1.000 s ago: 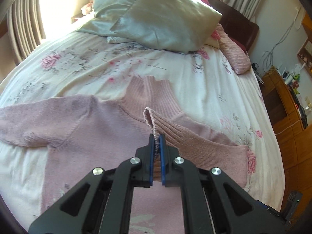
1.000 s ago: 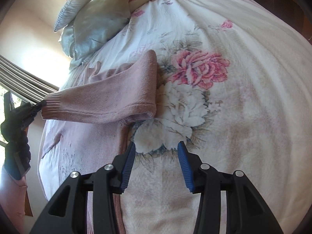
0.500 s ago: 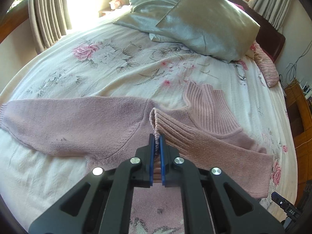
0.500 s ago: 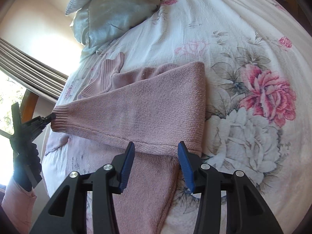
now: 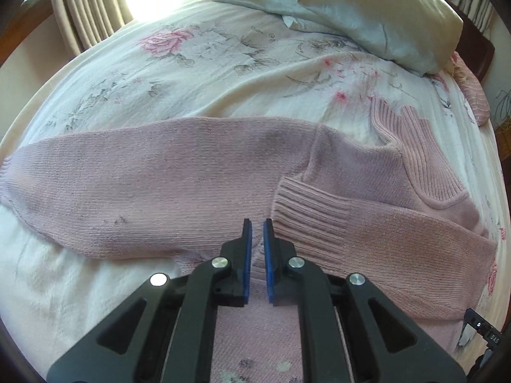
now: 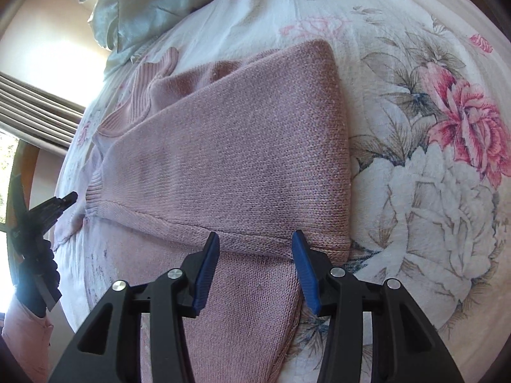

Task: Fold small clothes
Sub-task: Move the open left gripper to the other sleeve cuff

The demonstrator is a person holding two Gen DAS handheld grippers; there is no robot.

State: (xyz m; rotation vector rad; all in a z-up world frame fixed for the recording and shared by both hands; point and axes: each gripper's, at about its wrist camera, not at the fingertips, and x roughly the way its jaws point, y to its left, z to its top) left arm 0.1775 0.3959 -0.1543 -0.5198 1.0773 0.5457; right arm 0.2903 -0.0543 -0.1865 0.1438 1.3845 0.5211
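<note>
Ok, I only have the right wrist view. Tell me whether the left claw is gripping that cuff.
Observer: No, the left claw is slightly open and empty.
Operator: Locate the cuff.
Observer: The cuff lies flat on the sweater, just beside that claw.
Operator: Report the other sleeve.
Observer: The other sleeve lies spread out flat on the bedspread, unfolded.

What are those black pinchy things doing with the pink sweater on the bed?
A person is folding a pink sweater on a flowery bedspread with two handheld grippers. One sleeve is folded across the body, its ribbed cuff lying beside the left gripper, whose fingers are slightly apart and hold nothing. The right gripper is open above the folded sleeve. The other sleeve is spread out flat.
</note>
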